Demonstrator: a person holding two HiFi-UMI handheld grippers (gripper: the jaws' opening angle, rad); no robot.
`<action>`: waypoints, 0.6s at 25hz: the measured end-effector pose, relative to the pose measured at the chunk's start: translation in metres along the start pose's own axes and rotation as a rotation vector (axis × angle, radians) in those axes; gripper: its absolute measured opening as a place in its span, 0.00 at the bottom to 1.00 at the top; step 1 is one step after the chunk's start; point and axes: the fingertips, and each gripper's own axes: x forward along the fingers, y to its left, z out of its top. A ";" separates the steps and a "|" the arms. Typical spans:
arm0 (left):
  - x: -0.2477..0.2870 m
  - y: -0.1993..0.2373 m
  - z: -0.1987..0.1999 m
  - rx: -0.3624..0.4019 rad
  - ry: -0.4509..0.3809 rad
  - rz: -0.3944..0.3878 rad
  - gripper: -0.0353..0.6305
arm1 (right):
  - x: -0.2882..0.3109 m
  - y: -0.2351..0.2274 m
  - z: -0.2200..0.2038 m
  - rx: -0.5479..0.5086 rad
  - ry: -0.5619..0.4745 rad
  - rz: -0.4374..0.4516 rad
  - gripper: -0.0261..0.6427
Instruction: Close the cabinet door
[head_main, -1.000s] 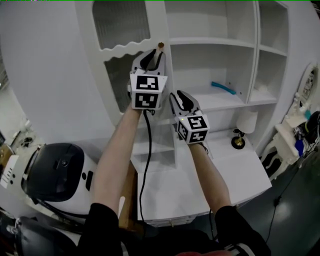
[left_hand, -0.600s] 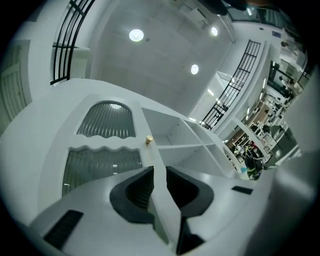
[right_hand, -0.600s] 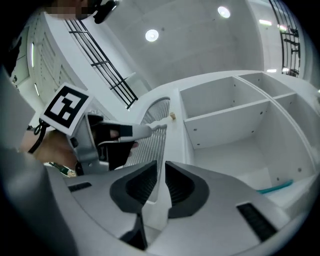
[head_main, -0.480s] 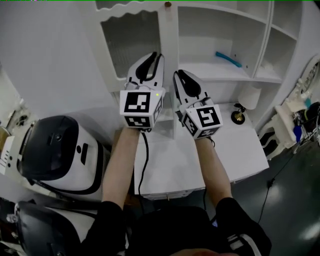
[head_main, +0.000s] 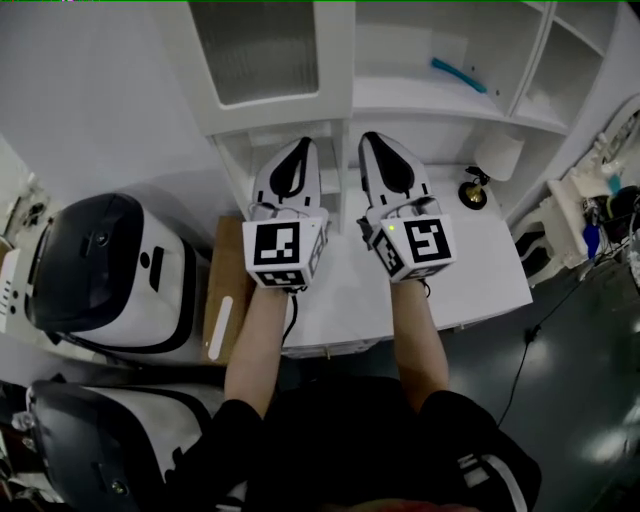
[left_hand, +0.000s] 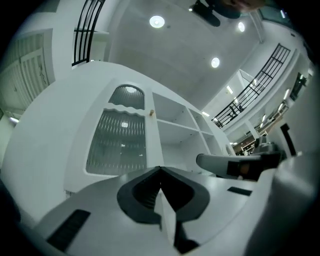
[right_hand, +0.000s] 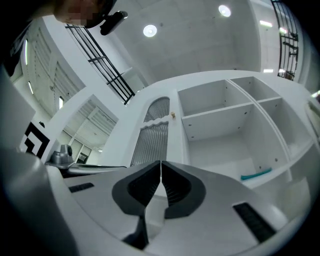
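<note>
Judging from how things lie, the closing step looks finished. The cabinet door, with its ribbed glass pane, sits above both grippers and appears flush with the white frame. Its small knob lies right against the post bordering the open shelves to the door's right. The wide-angle bend in both gripper views makes a thin remaining gap hard to rule out, so it only seems shut. The left gripper hovers just below the door's lower edge, over the counter. Its jaws have just been closing and now meet tip to tip with nothing between them. The right gripper hangs beside it, below and right of the door, its jaws likewise just closing and now clenched on nothing. Neither touches the door. A teal object lies on a shelf well to the right of the door and plays no part. The next move calls for little: a look along the knob edge. If a gap shows there, a light push with clenched jaws near the knob, square to the panel, should seat the door without rebound.
</note>
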 end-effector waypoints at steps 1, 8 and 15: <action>-0.006 -0.002 -0.007 -0.005 0.011 0.013 0.07 | -0.006 -0.002 -0.004 0.011 0.012 -0.010 0.08; -0.037 -0.037 -0.048 -0.033 0.092 0.083 0.07 | -0.060 -0.012 -0.033 0.051 0.099 -0.037 0.08; -0.064 -0.073 -0.087 -0.061 0.174 0.112 0.07 | -0.107 -0.013 -0.075 0.053 0.220 -0.032 0.08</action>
